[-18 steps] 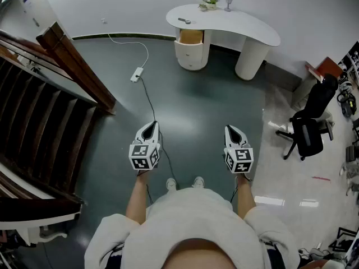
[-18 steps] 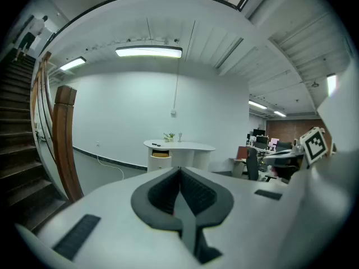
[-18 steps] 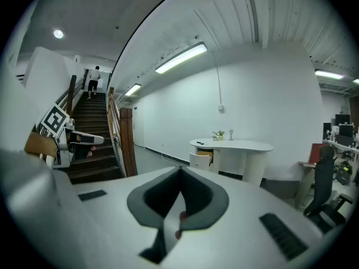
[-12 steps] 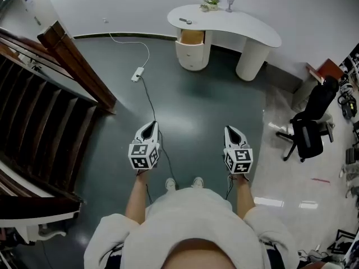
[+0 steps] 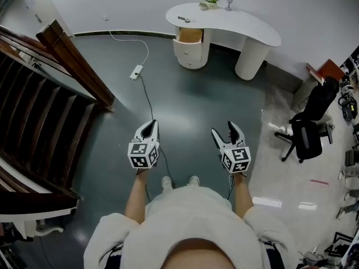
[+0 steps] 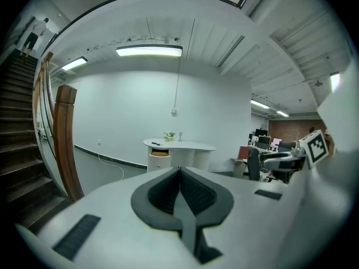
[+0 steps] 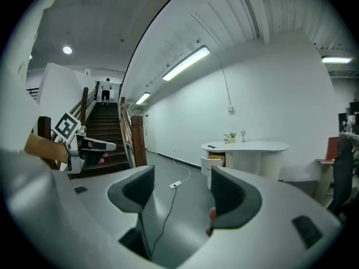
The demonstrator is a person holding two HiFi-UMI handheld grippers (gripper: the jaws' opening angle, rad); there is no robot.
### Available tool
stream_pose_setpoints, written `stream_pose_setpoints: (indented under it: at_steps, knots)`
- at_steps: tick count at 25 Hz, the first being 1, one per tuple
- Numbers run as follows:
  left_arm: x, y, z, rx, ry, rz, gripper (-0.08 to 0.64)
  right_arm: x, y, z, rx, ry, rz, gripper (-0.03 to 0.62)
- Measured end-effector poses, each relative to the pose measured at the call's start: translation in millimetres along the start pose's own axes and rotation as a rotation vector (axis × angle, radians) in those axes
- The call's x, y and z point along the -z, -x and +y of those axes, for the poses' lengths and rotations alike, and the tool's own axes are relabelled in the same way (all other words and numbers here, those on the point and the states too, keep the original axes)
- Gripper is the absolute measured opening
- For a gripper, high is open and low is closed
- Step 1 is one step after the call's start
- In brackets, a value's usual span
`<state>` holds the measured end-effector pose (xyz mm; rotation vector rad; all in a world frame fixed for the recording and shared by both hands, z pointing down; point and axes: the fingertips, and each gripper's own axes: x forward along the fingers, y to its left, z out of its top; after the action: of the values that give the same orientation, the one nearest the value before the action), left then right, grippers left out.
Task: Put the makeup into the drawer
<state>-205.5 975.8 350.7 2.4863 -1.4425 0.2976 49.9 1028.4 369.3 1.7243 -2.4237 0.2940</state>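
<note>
A white curved dressing table (image 5: 247,27) stands against the far wall, with its wood-lined drawer (image 5: 190,36) pulled open. A small dark makeup item (image 5: 184,20) lies on the tabletop above the drawer, and it also shows in the right gripper view (image 7: 210,146). Both grippers hang over the grey floor, far from the table. My left gripper (image 5: 149,128) is shut and empty, its pads meeting in the left gripper view (image 6: 179,171). My right gripper (image 5: 224,131) is open with only floor between its pads (image 7: 182,192).
A wooden staircase (image 5: 39,105) fills the left side. A white power strip (image 5: 136,72) and its cable lie on the floor ahead. A black office chair (image 5: 311,122) stands at the right. A plant (image 5: 210,2) and a glass (image 5: 228,4) sit on the table's back.
The right gripper's jaws have swung apart from shut to wide open. The left gripper has stayed shut and in place.
</note>
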Motion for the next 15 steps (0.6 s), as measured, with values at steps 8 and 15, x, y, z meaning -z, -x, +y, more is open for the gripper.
stream_pose_setpoints:
  at_steps: [8,15]
  knots:
    - [5.7,-12.5,-38.4,-0.012,0.010,0.003,0.011,6.5,4.6,-28.7,-0.035,0.012,0.015,0.298]
    - [4.3,-42.7,-30.0,-0.026,0.013,0.013,0.012,4.3,-26.2,-47.3,-0.049,0.015,0.018,0.291]
